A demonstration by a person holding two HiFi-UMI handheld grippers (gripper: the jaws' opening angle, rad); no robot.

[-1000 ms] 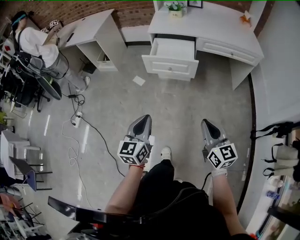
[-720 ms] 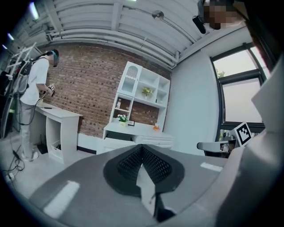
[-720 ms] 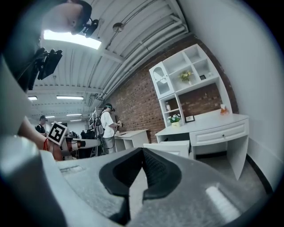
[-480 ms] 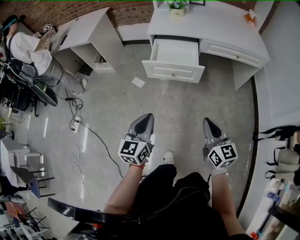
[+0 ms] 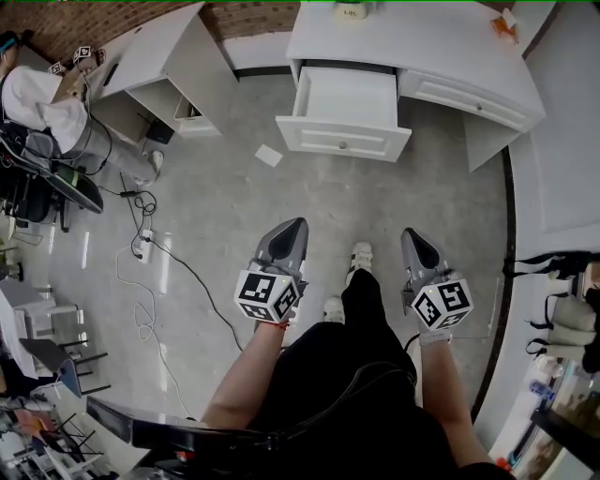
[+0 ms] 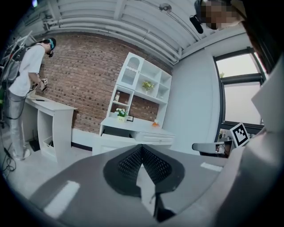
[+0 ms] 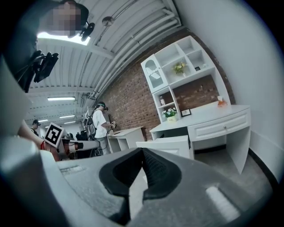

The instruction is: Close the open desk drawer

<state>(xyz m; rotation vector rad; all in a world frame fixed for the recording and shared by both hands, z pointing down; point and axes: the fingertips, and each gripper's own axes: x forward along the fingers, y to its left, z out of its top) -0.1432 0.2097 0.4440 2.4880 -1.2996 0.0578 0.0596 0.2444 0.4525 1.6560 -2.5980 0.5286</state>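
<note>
At the far left a second white bench [image 5: 155, 52] stands against the brick wall [image 5: 66, 23], and a person in a white shirt [image 5: 37, 98] stands at its left end. A scrap of white paper [image 5: 268, 156] lies on the grey floor [image 5: 225, 216] to the right of that bench, and a black cable [image 5: 192, 274] runs from a white power strip [image 5: 142, 242] toward the near side. A tall white shelf unit [image 6: 142, 84] against the far wall holds a small potted plant [image 6: 147, 85].
</note>
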